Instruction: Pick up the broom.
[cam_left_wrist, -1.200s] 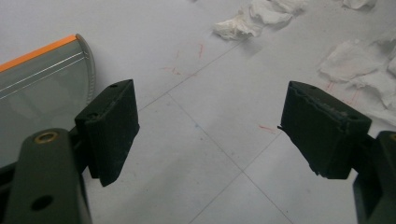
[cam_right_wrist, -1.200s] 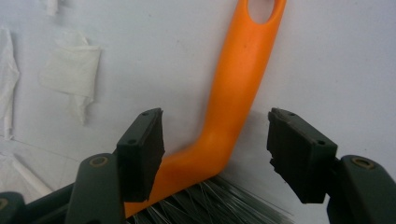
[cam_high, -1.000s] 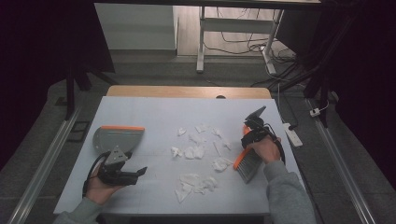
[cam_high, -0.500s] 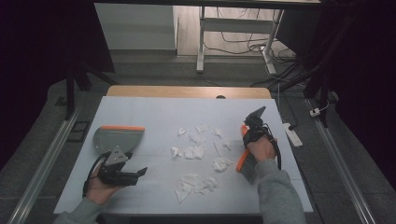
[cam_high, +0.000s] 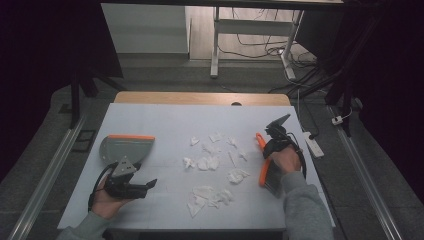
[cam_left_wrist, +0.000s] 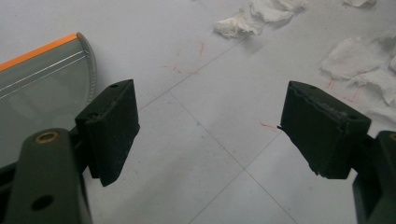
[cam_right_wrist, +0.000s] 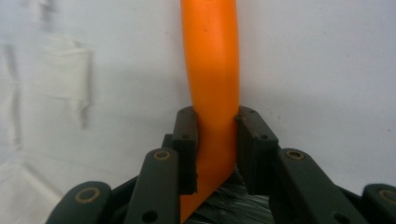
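White sheeting covers the desk (cam_high: 165, 120). Near its right edge, the right gripper (cam_right_wrist: 215, 140) has just clamped the brush (cam_high: 262, 167) by its stiff, probably slippery handle; bristles flex. Left gripper (cam_left_wrist: 210, 135) gapes empty.

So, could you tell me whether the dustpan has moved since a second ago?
No. The dustpan lies at the same spot by the table's left edge, just ahead of the left gripper.

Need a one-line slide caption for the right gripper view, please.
Right gripper, jaws just closed, clamps the curved orange plastic handle of a grey-bristled brush above the white table cover.
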